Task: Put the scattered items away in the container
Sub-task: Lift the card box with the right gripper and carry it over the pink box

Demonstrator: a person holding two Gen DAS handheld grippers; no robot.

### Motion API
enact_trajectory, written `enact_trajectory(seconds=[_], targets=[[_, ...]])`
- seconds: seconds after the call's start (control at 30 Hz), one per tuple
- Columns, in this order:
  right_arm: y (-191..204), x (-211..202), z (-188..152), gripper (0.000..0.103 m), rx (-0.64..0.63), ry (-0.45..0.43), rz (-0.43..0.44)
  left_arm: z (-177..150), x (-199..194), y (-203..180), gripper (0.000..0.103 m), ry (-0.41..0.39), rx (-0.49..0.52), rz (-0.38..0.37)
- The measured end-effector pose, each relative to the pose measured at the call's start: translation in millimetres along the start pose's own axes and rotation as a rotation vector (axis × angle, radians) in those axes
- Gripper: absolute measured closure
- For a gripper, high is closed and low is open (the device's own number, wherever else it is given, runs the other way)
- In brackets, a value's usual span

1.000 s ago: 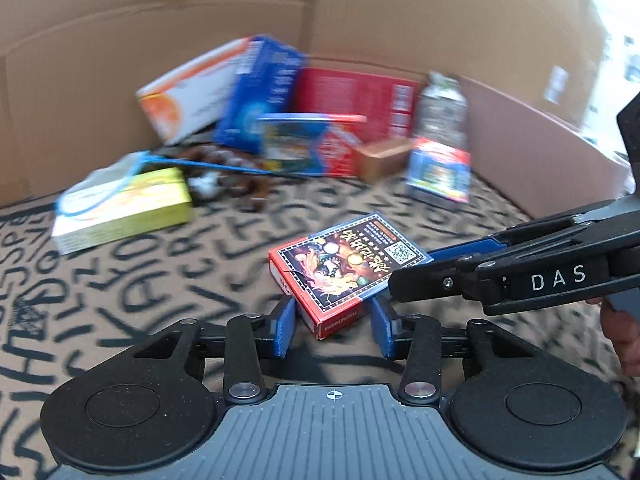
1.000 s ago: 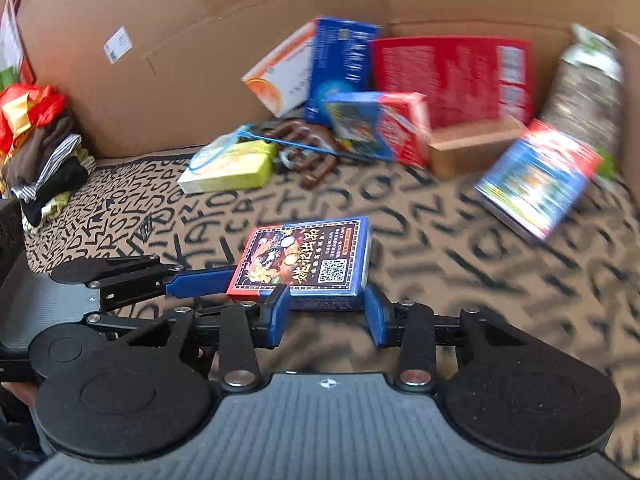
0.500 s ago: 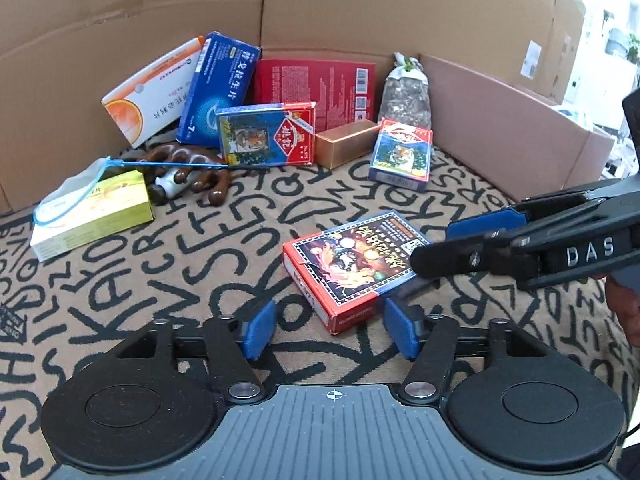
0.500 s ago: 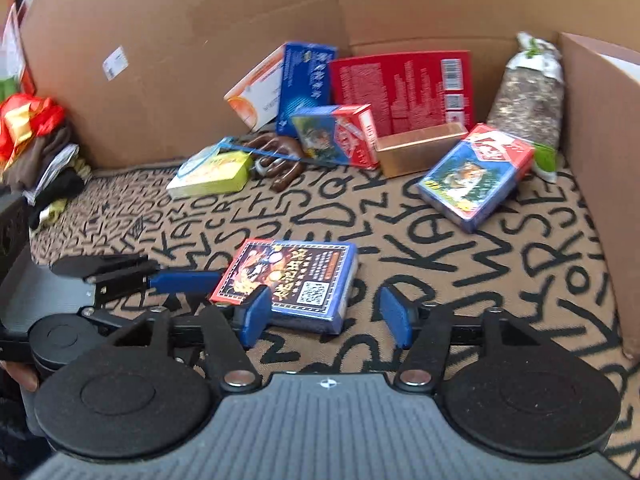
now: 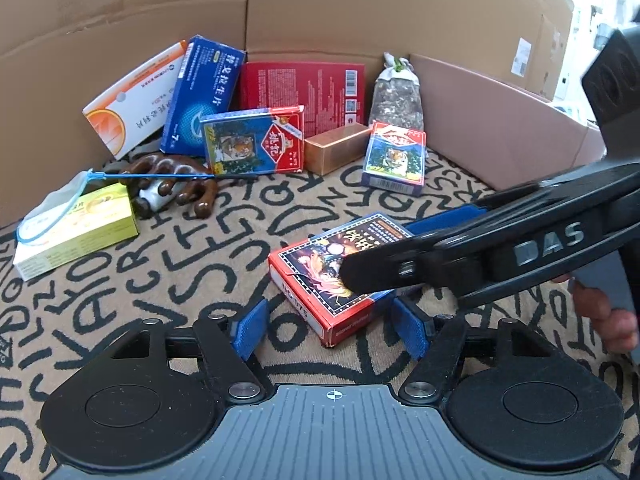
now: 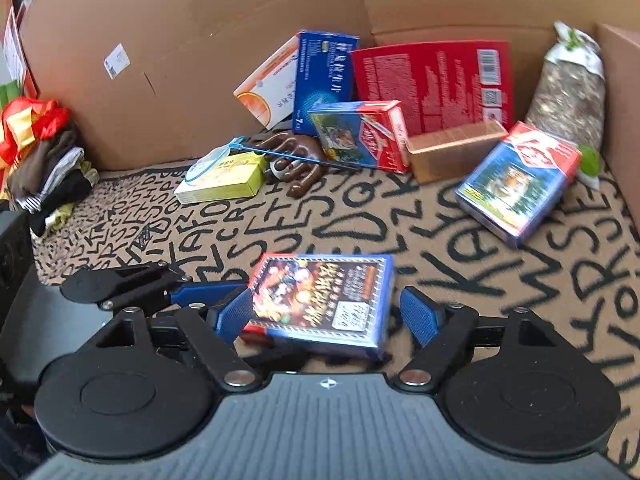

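A dark illustrated card box (image 5: 316, 280) with red sides lies flat on the letter-patterned mat (image 5: 180, 256), inside the big cardboard container (image 5: 320, 8). My left gripper (image 5: 330, 332) is open, its blue pads on either side of the box's near corner without touching it. In the right wrist view the same card box (image 6: 324, 300) lies between the spread fingers of my open right gripper (image 6: 326, 314). The left pad is close to the box's edge and the right pad stands apart. The right gripper's arm reaches over the box from the right in the left wrist view.
Against the back wall lean a white-orange box (image 5: 132, 100), a blue box (image 5: 200, 92), a red flat box (image 5: 304, 88), two tiger card packs (image 5: 394, 156), a gold box (image 5: 336, 148) and a speckled bag (image 5: 396, 96). A brown wooden massager (image 5: 176, 184) and yellow-green box (image 5: 76, 232) lie left. Folded clothes (image 6: 44, 168) sit outside.
Both grippers, which were closed around the card box a second ago, have spread their fingers wide and drawn back a little. The box now rests on the mat.
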State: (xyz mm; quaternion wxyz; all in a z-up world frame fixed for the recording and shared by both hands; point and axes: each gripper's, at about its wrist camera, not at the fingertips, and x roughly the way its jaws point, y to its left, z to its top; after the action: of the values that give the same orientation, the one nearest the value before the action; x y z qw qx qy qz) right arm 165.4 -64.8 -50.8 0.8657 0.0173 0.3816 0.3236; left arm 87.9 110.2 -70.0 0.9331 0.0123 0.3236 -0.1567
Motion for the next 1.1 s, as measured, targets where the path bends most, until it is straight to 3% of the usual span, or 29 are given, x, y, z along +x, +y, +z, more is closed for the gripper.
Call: enact_trajectory(seconds=[0.2,0.53,0.83,1.1], targets=[[13,13,1,0.009,-0.038,0.023,-0.016,-1,2,-1,0.024,-0.01,0.009,0.009],[19,15,-1,0.01,-0.065,0.019,-0.05,-1,1,-4,0.035,-0.021,0.017,0.028],[20,-21,-10,0.01,-0.055,-0.034,-0.09,2,-14,-32,0.035,-0.055,0.033,0.012],[18,-70,-18,0.01,-0.052,-0.134,-0.116,14,-34,-76,0.035,-0.122,0.131,0.022]])
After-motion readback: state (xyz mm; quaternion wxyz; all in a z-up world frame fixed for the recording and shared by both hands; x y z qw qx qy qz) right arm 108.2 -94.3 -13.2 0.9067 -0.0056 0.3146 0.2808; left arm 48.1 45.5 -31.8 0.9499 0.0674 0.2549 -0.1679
